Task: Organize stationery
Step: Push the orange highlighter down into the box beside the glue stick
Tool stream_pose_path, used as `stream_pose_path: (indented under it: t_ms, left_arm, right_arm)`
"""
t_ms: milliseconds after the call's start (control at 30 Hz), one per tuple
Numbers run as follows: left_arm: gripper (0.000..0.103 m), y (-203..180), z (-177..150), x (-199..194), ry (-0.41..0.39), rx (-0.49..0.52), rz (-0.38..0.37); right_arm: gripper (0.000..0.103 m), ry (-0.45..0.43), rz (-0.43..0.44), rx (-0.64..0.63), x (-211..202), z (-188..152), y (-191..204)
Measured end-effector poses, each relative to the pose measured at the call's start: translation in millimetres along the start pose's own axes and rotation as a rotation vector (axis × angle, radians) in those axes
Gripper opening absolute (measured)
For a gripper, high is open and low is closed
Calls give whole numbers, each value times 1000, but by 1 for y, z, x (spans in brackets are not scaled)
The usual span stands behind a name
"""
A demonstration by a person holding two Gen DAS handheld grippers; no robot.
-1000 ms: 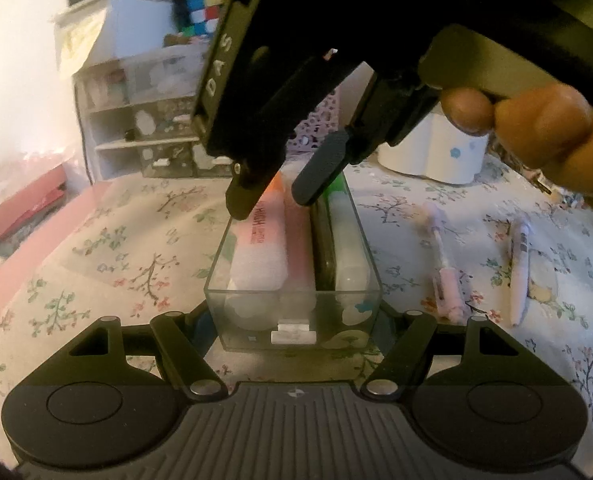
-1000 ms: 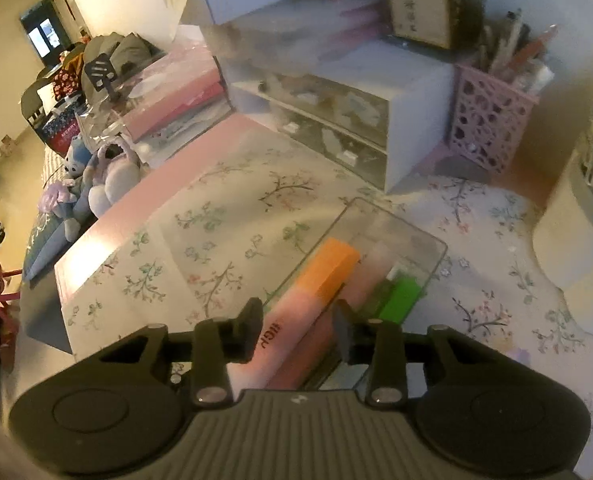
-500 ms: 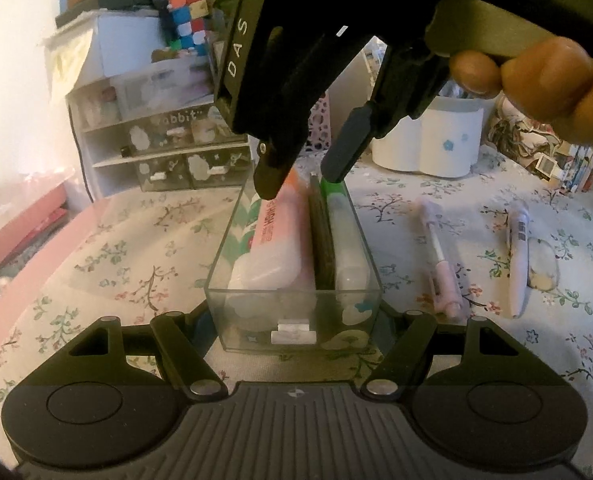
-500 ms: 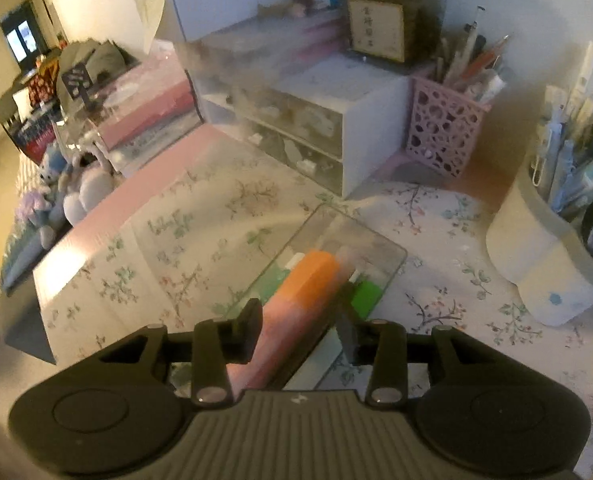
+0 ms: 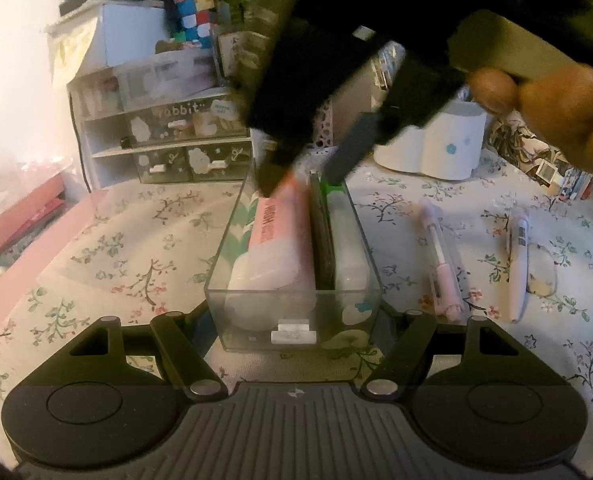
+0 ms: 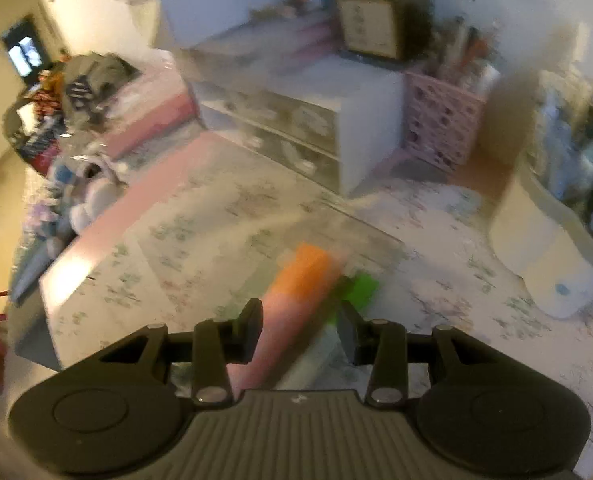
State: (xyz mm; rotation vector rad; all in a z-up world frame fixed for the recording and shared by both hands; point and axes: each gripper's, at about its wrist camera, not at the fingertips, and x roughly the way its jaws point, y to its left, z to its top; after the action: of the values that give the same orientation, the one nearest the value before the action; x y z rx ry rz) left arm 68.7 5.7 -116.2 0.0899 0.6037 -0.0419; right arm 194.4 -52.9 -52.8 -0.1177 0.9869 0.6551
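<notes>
A clear plastic box [image 5: 294, 322] sits on the floral cloth between the fingers of my left gripper [image 5: 294, 320], which grips its near end. In it lie a pink highlighter with an orange cap [image 5: 274, 248] and a white highlighter with a green cap [image 5: 346, 240]. My right gripper [image 5: 308, 172] hovers open over the far end of the box, fingers either side of the orange cap. In the blurred right wrist view my right gripper [image 6: 300, 320] straddles the pink highlighter [image 6: 292, 300], apart from it.
Two pink-and-white pens [image 5: 440, 256] [image 5: 517, 264] lie on the cloth right of the box. A white pen holder [image 5: 436, 144], a pink mesh basket [image 6: 440, 120] and a white drawer unit [image 5: 156, 136] stand at the back.
My right gripper has lifted up and back from the box, open, leaving the pink highlighter lying in it. The left gripper and the box have stayed put.
</notes>
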Motion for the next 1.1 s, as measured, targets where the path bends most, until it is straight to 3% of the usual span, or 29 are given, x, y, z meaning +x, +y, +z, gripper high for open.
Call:
stream_pose_path:
  t_ms: [67,167,267,533,667,767,867,967,1100]
  left_arm:
    - [72,1,0,0,2,-6,-4]
    - [72,1,0,0,1,-6,-4]
    - [72,3,0,1,5,-15,-14]
    - [72,0,0,0,-2,7,-15]
    - [72,0,0,1,-1,7,-16]
    - [72,1,0,1,1,2,-18]
    - [72,1,0,1,-2,6,-15]
    - [72,4,0,2,6,-15,-30]
    - [72,-7,0,-2,-14,47,11]
  right_arm:
    - [35,10,30,-18,4,5,7]
    - [35,28,0,-34,13,8,12]
    - [34,49,47,-31,19,3,9]
    - [29,36,20,-25,10,1,7]
    - [30,42,-47,-71,10,4,15]
    - [34,77,-33,-98,16,10,18]
    - [34,108,6,-41,20,15,10]
    - [35,74,57,10,19,5,2]
    - [35,74,57,55,11,-1,6]
